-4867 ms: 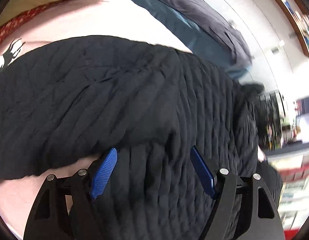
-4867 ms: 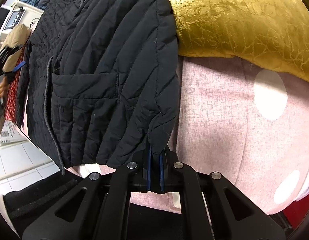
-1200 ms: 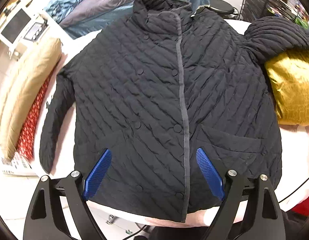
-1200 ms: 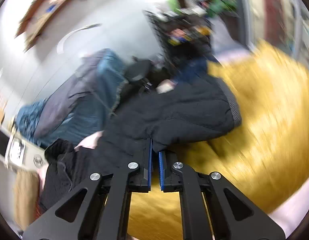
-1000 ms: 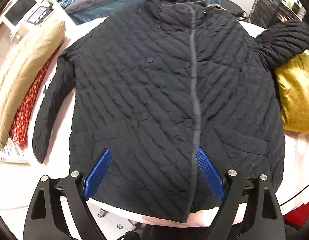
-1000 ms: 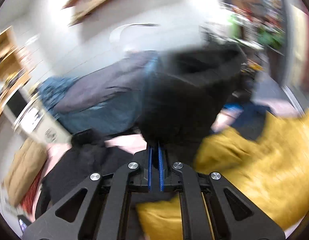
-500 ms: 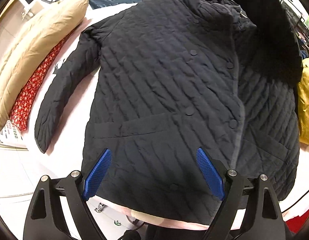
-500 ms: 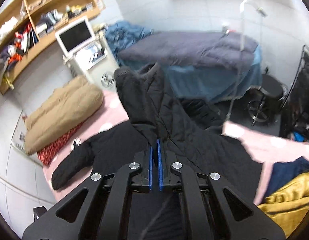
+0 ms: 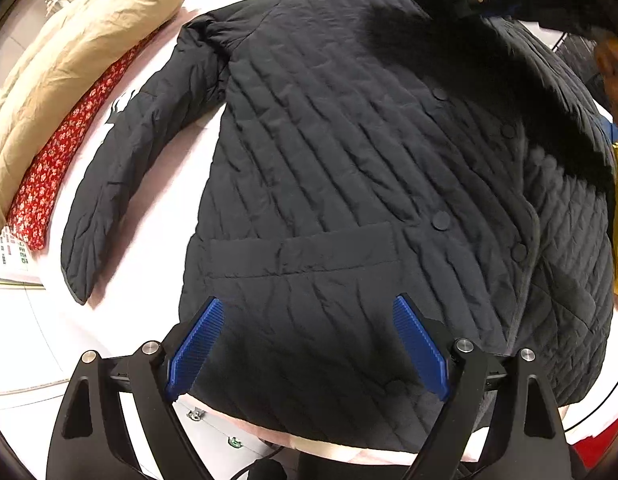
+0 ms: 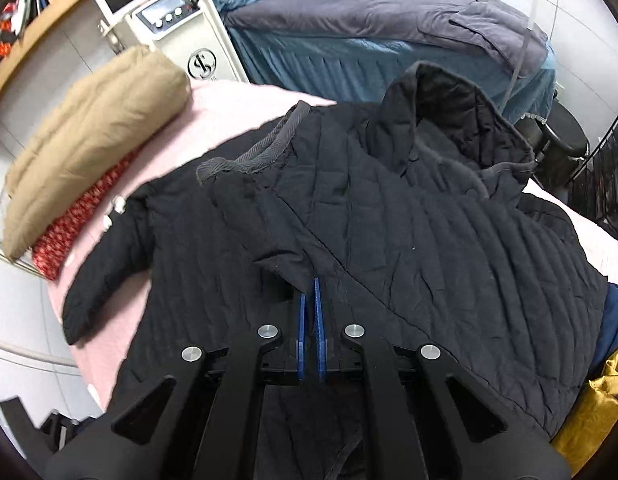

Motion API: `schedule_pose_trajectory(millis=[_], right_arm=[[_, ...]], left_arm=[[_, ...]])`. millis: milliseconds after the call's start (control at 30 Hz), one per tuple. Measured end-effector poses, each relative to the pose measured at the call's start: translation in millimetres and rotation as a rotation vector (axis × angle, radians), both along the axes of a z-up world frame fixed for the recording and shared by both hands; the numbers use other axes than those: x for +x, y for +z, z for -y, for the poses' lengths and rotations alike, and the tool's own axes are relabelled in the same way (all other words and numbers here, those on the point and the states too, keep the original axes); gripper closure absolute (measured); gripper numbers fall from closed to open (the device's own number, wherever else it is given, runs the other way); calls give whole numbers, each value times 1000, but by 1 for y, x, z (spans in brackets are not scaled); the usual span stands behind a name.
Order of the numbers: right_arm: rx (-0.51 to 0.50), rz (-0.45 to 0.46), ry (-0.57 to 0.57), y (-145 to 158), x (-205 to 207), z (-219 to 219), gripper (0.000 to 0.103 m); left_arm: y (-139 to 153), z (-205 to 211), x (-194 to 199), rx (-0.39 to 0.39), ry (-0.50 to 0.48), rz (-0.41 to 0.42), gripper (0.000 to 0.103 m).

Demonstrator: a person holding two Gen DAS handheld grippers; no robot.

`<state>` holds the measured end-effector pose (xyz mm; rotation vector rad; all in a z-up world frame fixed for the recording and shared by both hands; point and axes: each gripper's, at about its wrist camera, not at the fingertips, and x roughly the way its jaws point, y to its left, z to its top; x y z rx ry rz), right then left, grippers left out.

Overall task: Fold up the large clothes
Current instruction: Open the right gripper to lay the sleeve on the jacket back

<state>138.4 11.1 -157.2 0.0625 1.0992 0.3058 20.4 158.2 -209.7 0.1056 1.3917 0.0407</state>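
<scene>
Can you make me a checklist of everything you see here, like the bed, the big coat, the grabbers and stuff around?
Surface: pink bed cover, coat spread on it.
Job's things: black quilted jacket, front up, one sleeve folded across its chest.
Clutter: tan pillow, red floral cushion, gold cushion.
Grippers: left hand-held gripper open above the hem; right hand-held gripper shut on the sleeve.
Cables: nothing seen.
Surroundings: blue treatment bed, white machine.

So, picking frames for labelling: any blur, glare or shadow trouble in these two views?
Left wrist: sharp, fisheye-bent, a dark shadow over the black quilted jacket at upper right, overexposed floor at left. Right wrist: sharp centre, slight smear on the tan pillow.
</scene>
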Motion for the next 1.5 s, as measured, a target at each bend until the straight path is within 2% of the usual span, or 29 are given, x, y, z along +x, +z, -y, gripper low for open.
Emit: schedule_pose_trajectory(millis=[67, 133, 167, 200, 267, 433, 567, 667, 733, 833, 967, 1133, 1333, 1500], right_arm=[[-21, -26, 3, -8, 4, -6, 95], [-34, -79, 15, -18, 6, -10, 88], [-41, -113, 26, -24, 6, -13, 76], [-34, -136, 39, -28, 3, -14, 57], [-20, -131, 39, -28, -6, -12, 36], [-25, -92, 31, -22, -33, 11, 36], [-86, -90, -91, -30, -40, 64, 36], [-123, -134, -210, -40, -36, 110, 36], [-171, -187, -265, -49, -31, 133, 36], [-209, -260, -265, -64, -30, 146, 36], [-256, -294, -224, -78, -33, 141, 34], [-291, -314, -205, -99, -33, 140, 32], [-309, -339, -184, -117, -27, 139, 28], [-323, -335, -161, -127, -31, 131, 25]], left_arm=[[0, -5, 5, -9, 13, 4, 19], [2, -8, 8, -21, 26, 8, 19], [2, -10, 11, -27, 37, 12, 19], [3, -11, 14, -30, 43, 15, 19], [4, -12, 22, -40, 52, 26, 19], [15, 2, 51, -83, 51, 87, 19], [24, 34, 80, -125, -10, 154, 19], [23, 66, 107, -111, -72, 180, 19], [8, 83, 129, -111, -94, 127, 20], [-17, 101, 150, -119, -107, 39, 21], [-42, 114, 166, -75, -129, -31, 21], [-67, 114, 179, -81, -101, -104, 16], [-84, 118, 185, -45, -111, -123, 6], [-91, 124, 187, -24, -137, -91, 5]])
